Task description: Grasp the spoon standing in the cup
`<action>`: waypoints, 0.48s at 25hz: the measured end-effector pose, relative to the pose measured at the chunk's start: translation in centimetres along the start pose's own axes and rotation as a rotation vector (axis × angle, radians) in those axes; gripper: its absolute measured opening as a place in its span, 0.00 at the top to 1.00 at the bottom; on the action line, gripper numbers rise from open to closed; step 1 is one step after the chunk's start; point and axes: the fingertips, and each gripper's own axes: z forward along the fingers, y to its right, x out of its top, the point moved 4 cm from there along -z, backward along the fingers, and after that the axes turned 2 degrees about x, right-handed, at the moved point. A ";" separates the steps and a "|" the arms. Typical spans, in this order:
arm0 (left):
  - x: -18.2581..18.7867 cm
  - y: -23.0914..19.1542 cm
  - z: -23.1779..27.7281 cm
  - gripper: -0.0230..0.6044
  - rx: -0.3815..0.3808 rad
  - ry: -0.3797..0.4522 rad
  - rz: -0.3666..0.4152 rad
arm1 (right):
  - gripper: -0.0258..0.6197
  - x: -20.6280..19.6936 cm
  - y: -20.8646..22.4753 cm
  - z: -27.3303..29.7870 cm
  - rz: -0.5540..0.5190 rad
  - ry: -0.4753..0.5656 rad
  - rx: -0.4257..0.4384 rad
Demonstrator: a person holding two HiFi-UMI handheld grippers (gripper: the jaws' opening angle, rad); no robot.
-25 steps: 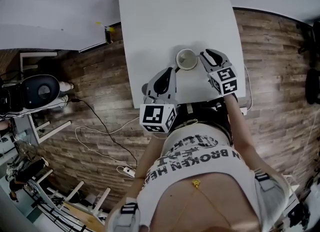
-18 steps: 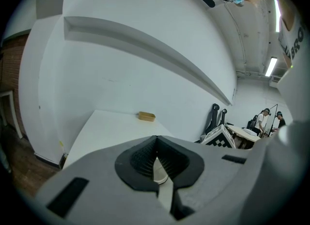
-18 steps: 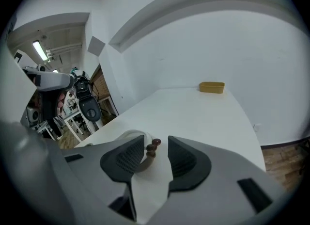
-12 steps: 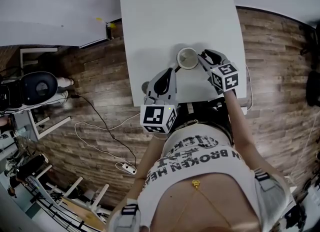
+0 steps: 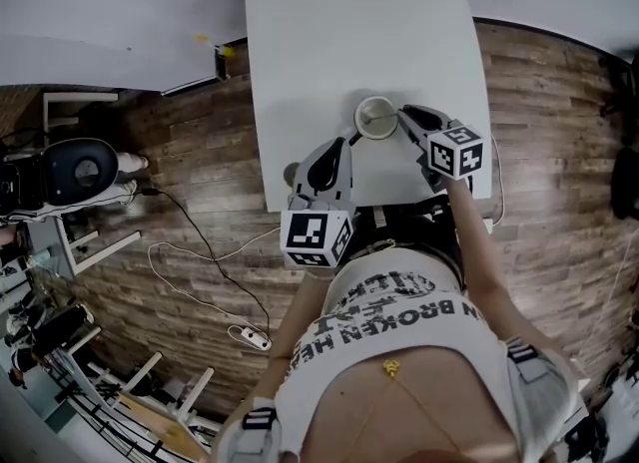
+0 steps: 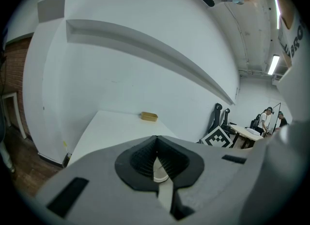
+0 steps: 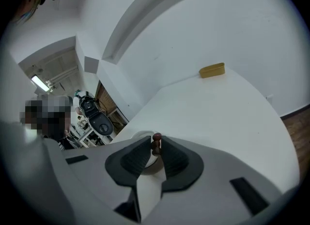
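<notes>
From the head view, the grasp itself was in hand: a pale cup (image 5: 374,118) stood on the near part of the white desk (image 5: 349,32). The left hand-held gripper (image 5: 349,140) was at its near-left side and the right hand-held gripper (image 5: 403,112) at its right rim. In the left gripper view the jaws were drawn together on a pale bit of the cup, its handle I would guess. In the right gripper view the jaws had just been closing, the pads seemingly pressing the spoon (image 7: 156,142) between them. Its dark reddish-brown, beaded handle stood upright out of the cup. Next, I reckoned, came a firm hold and a straight lift.
</notes>
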 end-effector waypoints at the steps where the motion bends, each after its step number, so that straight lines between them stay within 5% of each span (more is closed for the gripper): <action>1: 0.0 0.1 -0.1 0.97 0.000 0.002 0.001 | 0.87 0.0 0.0 -0.1 -0.001 0.000 0.003; 12: 0.0 -0.1 -1.1 0.97 -0.003 0.019 0.004 | 0.89 0.9 -1.8 -0.6 -0.045 0.013 0.039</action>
